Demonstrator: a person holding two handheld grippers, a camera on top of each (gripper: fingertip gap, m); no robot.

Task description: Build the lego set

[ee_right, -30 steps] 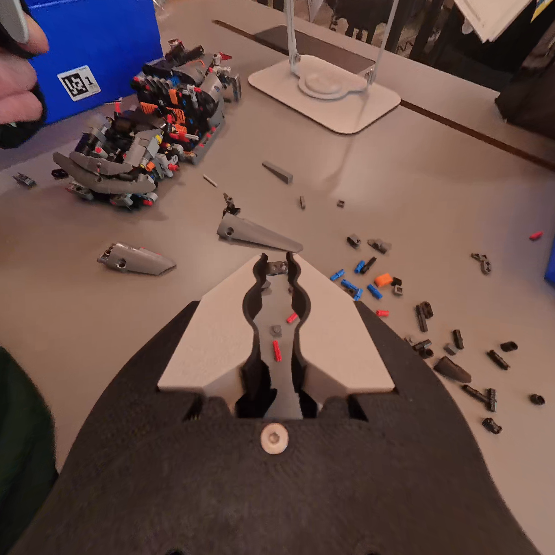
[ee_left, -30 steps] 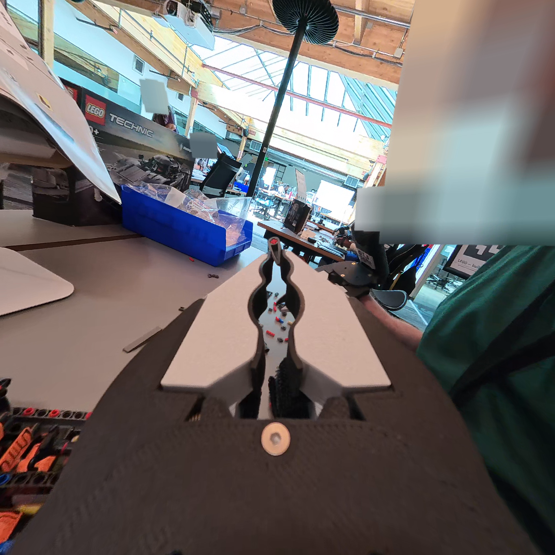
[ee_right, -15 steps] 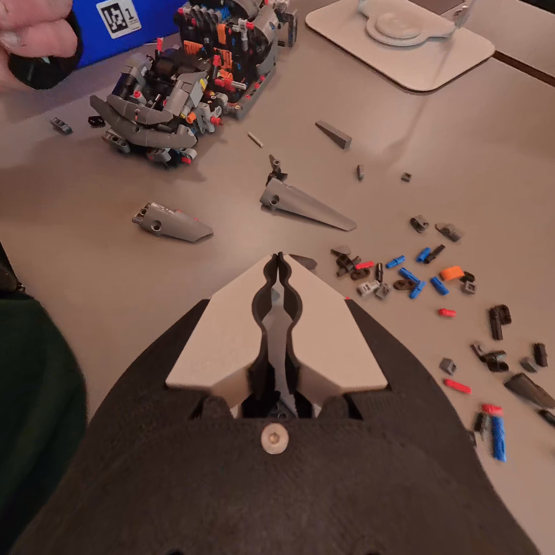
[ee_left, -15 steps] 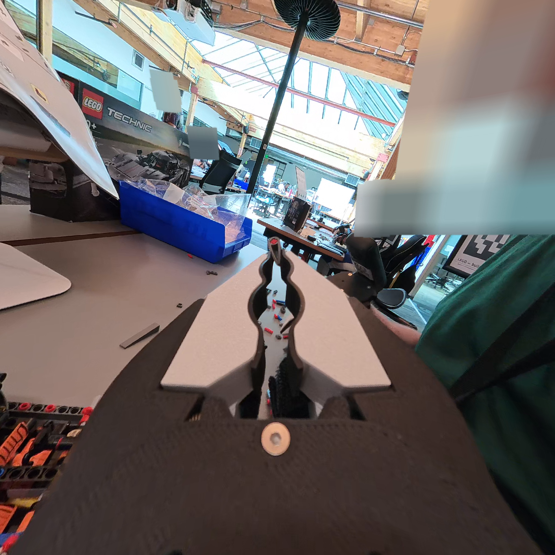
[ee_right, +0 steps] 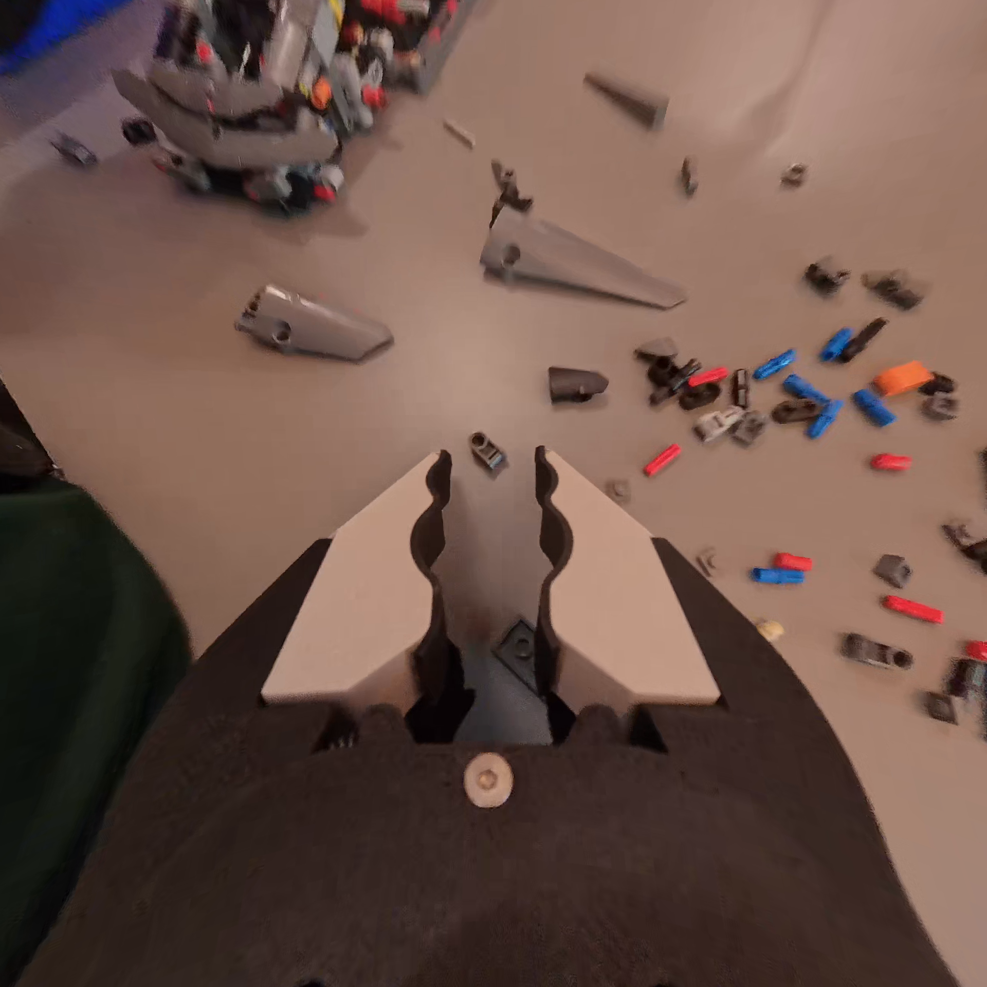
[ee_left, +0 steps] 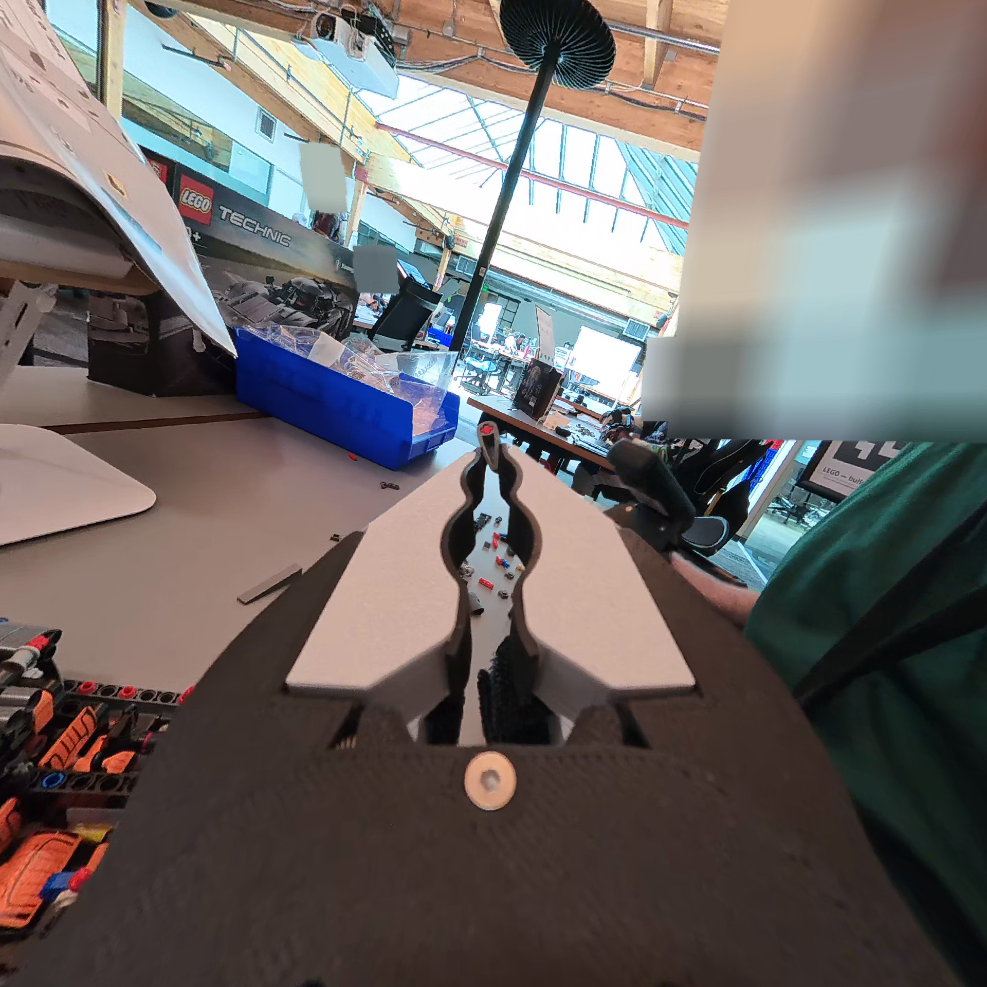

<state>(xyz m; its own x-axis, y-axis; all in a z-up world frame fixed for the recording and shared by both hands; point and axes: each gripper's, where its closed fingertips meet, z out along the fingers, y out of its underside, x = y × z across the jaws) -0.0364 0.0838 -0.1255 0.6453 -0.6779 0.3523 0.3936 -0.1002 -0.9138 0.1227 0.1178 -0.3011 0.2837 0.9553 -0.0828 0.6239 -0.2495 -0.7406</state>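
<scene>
We find the left gripper (ee_left: 490, 453) raised off the table, its jaws closed on a small dark piece with a red tip (ee_left: 488, 438) that stands up between the fingertips. The right gripper (ee_right: 492, 454) hangs low over the table (ee_right: 160, 427) with its jaws apart and empty; a small dark connector (ee_right: 487, 452) lies on the surface just beyond the tips, in line with the gap. The part-built model (ee_right: 267, 96) sits well apart, up and to the left, and loose pins and connectors (ee_right: 801, 395) are scattered to the right.

We judge the connector light, rigid and smooth, so it is likely to skid or flip if pinched off-centre. It should be taken across its flat sides, squarely, with the tips low. The right view is blurred, so its exact orientation is uncertain.
</scene>
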